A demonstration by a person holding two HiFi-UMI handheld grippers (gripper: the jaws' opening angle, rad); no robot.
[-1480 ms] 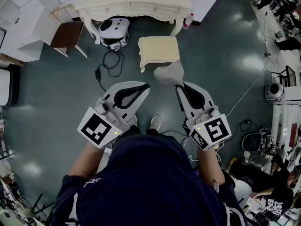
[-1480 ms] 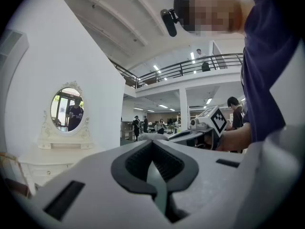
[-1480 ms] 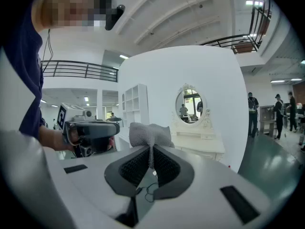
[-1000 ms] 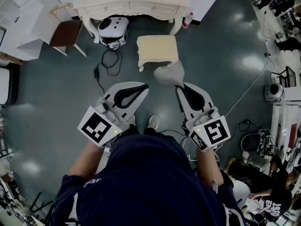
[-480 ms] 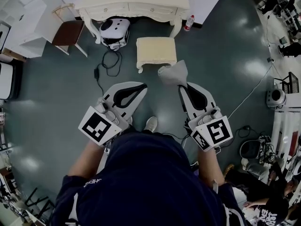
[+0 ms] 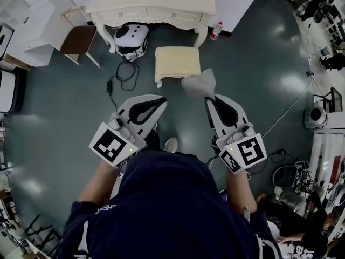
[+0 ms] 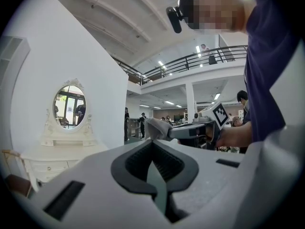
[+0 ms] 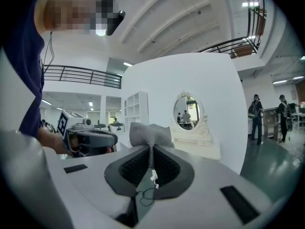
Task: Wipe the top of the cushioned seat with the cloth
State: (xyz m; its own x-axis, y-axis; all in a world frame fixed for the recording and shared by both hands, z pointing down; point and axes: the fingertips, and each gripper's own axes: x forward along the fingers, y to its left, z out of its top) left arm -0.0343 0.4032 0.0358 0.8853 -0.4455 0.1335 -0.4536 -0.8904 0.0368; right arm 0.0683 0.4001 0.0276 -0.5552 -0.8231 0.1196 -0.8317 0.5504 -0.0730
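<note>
The cushioned seat [image 6: 177, 61] is a small cream stool on the grey-green floor, ahead of both grippers. A grey cloth [image 6: 198, 85] bunches out of my right gripper [image 6: 206, 97], which is shut on it; the cloth hangs in the air just short of the stool's near right corner. In the right gripper view the cloth [image 8: 150, 133] sticks up from the closed tips of the right gripper [image 8: 151, 149]. My left gripper [image 6: 163, 99] is held level beside it, shut with nothing in it; the left gripper [image 7: 152, 142] shows its tips touching.
A cream dressing table [image 6: 153, 4] with an oval mirror [image 7: 69, 106] stands behind the stool. Under it sits a white and black device [image 6: 131, 36] with a cable [image 6: 121, 74] trailing on the floor. A brown-seated chair [image 6: 77, 39] is at the left, a bottle [image 6: 216, 30] by the table leg.
The stool has drifted slightly left and lower in the view as the person's foot shifted. Both grippers keep their pose, the cloth still held in the right one.
</note>
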